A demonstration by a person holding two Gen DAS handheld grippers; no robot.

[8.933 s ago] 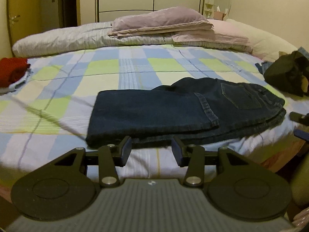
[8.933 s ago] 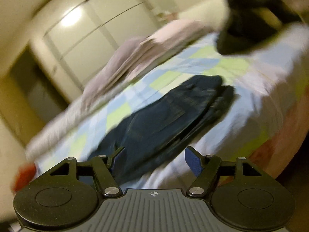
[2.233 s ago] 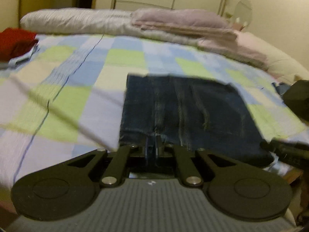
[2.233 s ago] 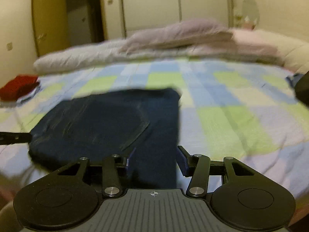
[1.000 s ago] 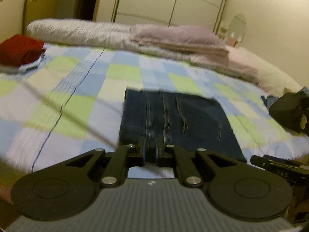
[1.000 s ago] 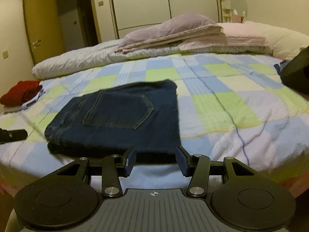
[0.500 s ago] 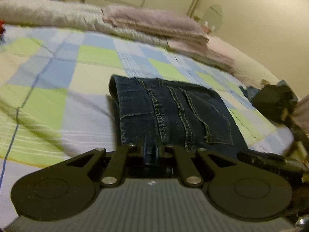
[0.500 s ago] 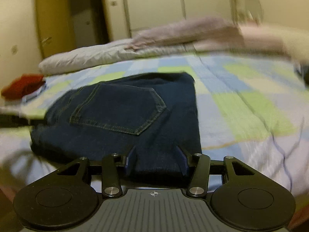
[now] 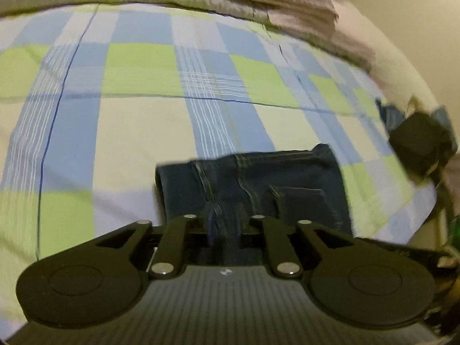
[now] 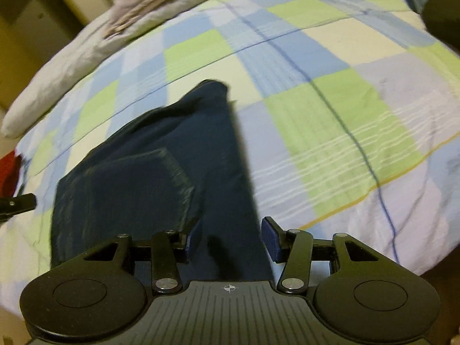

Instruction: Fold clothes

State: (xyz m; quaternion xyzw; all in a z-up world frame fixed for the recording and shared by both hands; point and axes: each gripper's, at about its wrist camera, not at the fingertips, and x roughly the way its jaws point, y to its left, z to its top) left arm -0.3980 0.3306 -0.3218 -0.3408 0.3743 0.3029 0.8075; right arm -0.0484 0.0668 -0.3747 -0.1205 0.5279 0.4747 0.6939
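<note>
Folded jeans lie on the checked bed near its front edge; left tongs are clamped on the denim's near edge, right tongs spread wide, straddling the jeans' near right corner, blue pads apart

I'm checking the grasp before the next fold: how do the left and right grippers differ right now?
The left gripper is shut, its fingers pinching the jeans' near edge; the right gripper is open, its blue pads spread apart. The left grips denim between its fingers; the right only hovers over the jeans' right side with nothing pinched. Both are at the jeans' near edge on the checked bedspread.
</note>
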